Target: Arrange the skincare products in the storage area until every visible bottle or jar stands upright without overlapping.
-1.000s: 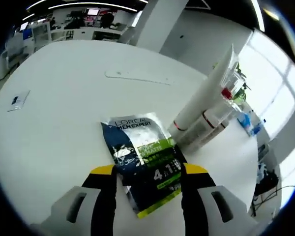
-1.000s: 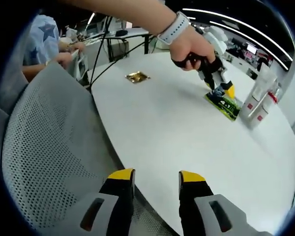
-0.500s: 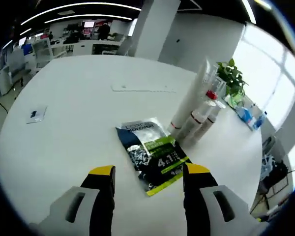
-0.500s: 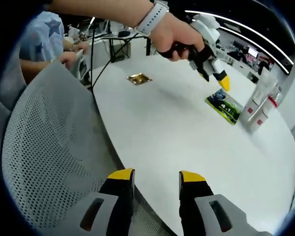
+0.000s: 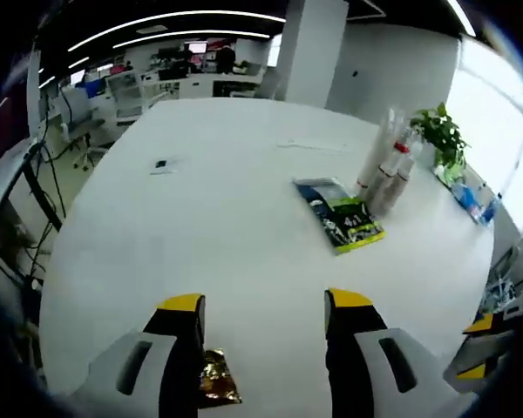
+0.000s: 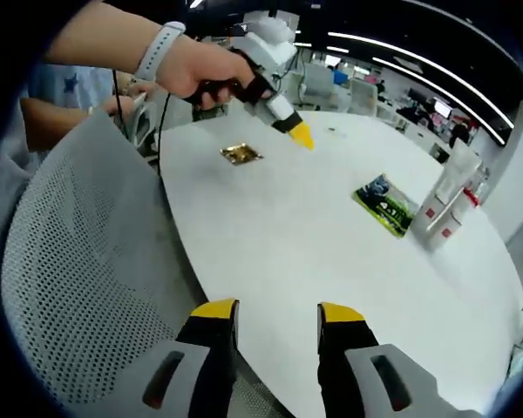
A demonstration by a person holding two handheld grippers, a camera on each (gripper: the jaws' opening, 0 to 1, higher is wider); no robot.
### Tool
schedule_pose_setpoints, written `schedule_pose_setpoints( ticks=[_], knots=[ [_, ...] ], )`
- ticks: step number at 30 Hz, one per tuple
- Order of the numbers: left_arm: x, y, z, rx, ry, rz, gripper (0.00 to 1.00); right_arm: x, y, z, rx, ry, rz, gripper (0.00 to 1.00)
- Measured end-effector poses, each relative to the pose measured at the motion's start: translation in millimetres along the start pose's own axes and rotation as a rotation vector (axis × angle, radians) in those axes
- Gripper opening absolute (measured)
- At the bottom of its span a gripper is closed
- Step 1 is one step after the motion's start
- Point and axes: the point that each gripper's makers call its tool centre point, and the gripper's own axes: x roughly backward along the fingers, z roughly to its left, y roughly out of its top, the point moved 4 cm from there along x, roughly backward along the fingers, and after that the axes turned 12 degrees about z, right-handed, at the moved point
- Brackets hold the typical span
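Hovering over the white worktop (image 5: 200, 218), the left hand-held gripper (image 5: 260, 305) has its yellow-tipped jaws spread apart, nothing between them. Just beside its left jaw lies a small gold foil packet (image 5: 216, 383) flat on the worktop. Further out, a dark blue and green sachet (image 5: 340, 216) lies flat, and just beyond it stands a cluster of white skincare bottles (image 5: 385, 170), close together, some with red caps; from here cannot tell if they touch each other. A potted plant (image 5: 444, 139) sits past the bottles near the far edge. A small dark item (image 5: 160, 164) lies well apart on the worktop, too small to identify.

Right hand-held gripper (image 6: 276, 315) sits at the near edge of the worktop (image 6: 331, 261), jaws parted, empty. A grey perforated chair back (image 6: 78, 287) is just to its left. In the right gripper view a hand (image 6: 205, 74) with a wrist band holds the left hand-held gripper (image 6: 298, 134) above the worktop, near the gold foil packet (image 6: 241, 154). Sachet (image 6: 383, 205) lies flat just beside the upright white bottles (image 6: 446, 205) on the far side.
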Motion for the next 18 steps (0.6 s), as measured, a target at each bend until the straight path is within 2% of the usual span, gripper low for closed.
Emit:
schedule_pose_setpoints(
  ticks=[3, 8, 11, 16, 18],
  knots=[
    [5, -22.0, 21.5, 0.038, 0.045, 0.039, 0.54, 1, 0.8, 0, 0.012, -0.009, -0.005, 0.33],
    [7, -41.8, 35.8, 0.041, 0.088, 0.074, 0.58, 1, 0.2, 0, 0.026, -0.020, 0.002, 0.32],
    [6, -47.7, 37.5, 0.039, 0.105, 0.077, 0.59, 1, -1.5, -1, 0.024, -0.026, 0.012, 0.32],
    [2, -53.5, 39.3, -0.022, 0.155, 0.107, 0.61, 1, -3.5, -2, 0.027, -0.030, 0.023, 0.32],
    [0, -54.6, 38.9, -0.024, 0.155, 0.109, 0.61, 1, -4.3, -2, 0.026, -0.032, 0.030, 0.32]
  ],
)
